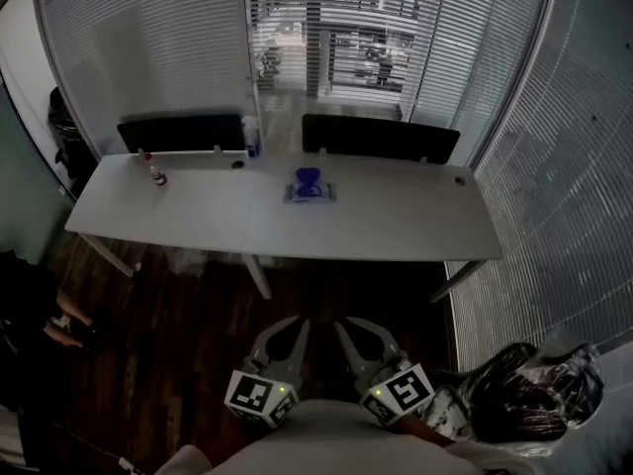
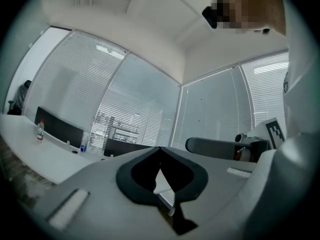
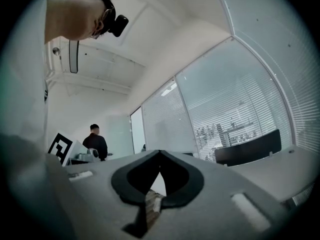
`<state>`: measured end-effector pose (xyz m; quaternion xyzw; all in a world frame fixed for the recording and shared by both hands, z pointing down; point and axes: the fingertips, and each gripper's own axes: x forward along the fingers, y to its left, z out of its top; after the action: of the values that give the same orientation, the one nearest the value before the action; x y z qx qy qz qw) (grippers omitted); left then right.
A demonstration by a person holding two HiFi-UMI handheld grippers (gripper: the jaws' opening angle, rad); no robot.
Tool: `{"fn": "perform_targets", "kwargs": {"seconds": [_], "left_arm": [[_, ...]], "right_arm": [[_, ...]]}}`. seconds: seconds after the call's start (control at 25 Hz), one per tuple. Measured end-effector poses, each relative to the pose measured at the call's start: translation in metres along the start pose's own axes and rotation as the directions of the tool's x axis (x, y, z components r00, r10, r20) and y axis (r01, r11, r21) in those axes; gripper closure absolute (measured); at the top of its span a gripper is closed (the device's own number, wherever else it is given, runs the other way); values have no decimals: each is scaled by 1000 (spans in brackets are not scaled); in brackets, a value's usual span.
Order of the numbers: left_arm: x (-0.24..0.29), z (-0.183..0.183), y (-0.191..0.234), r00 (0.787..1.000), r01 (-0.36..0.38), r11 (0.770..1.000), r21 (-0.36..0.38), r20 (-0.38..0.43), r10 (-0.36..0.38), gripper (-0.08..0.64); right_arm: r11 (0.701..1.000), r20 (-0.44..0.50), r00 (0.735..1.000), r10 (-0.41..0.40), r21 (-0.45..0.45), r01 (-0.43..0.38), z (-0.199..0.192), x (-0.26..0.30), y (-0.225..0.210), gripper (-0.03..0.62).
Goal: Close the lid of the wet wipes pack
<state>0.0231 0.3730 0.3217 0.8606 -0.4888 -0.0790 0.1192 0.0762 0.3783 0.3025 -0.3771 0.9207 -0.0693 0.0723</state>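
Left tool [image 1: 300, 323] and right tool [image 1: 343, 323] were held low and level, side by side against the person's body, tips toward the bench [image 1: 396, 221]; each had its jaws pressed together on nothing; well ahead, near the middle of the long white bench, lay the wet wipes pack [image 1: 310, 193], blue lid [image 1: 309, 178] standing open; a small red-capped bottle [image 1: 156, 172] stood far left.

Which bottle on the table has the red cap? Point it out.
The small bottle near the table's left end; the other bottle, by the black divider, shows blue.
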Motion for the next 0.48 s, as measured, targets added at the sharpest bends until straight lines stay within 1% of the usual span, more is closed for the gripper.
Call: {"fn": "perform_targets", "kwargs": {"seconds": [0.2, 0.48], "left_arm": [[2, -7, -4, 1000, 5, 1000, 0, -10, -5, 557], [10, -16, -19, 1000, 20, 1000, 3, -19, -19, 557]], "right_arm": [[1000, 4, 1000, -4, 10, 4, 1, -5, -3, 592], [1000, 24, 1000, -5, 24, 4, 4, -19, -13, 592]]}}
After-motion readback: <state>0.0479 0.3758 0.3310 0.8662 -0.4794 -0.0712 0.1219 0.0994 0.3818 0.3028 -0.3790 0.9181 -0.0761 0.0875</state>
